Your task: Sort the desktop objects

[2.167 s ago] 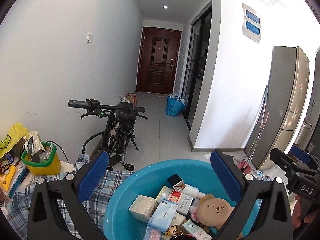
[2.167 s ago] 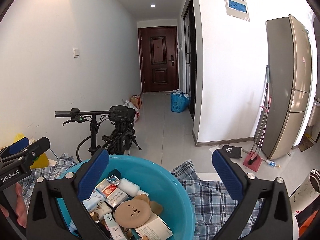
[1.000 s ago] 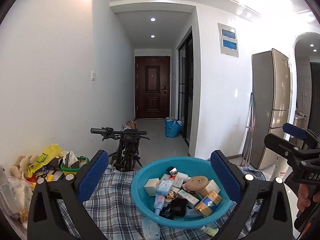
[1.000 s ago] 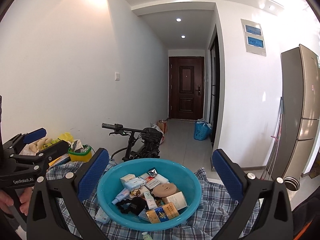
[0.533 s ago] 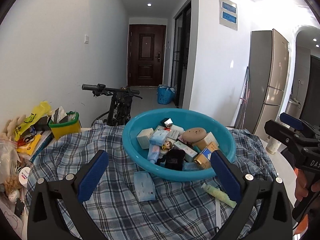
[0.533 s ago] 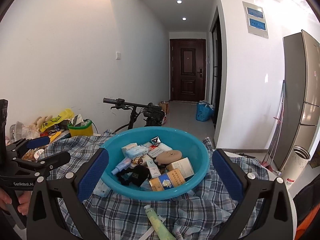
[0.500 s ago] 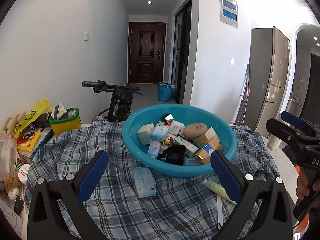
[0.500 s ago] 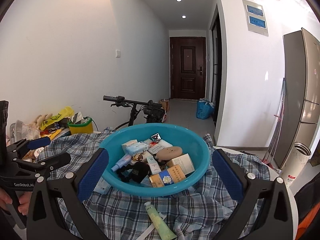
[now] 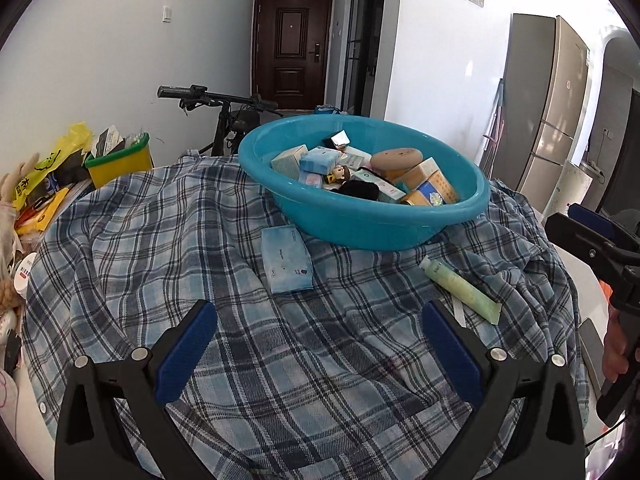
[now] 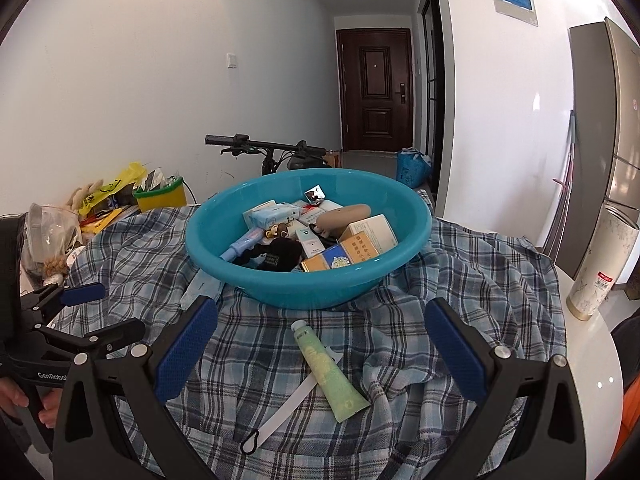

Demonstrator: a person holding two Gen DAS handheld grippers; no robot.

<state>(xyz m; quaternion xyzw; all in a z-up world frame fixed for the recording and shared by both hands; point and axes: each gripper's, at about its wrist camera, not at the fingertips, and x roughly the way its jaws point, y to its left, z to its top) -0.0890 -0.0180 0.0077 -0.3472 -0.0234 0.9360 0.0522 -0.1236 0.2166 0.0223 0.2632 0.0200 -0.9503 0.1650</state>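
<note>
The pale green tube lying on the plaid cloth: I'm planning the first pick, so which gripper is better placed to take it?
Probably right. The pale green tube lies centred between the open right gripper fingers, just ahead. For the open left gripper, the tube sits off to the side, beyond its finger.

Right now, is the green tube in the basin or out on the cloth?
Out. The tube lies flat on the cloth, in front of the basin.

Bare checked cloth (image 9: 320, 360) lies open ahead; basin (image 9: 360, 224), tissue pack (image 9: 285, 258) and tube (image 10: 330, 372) block farther on.
</note>
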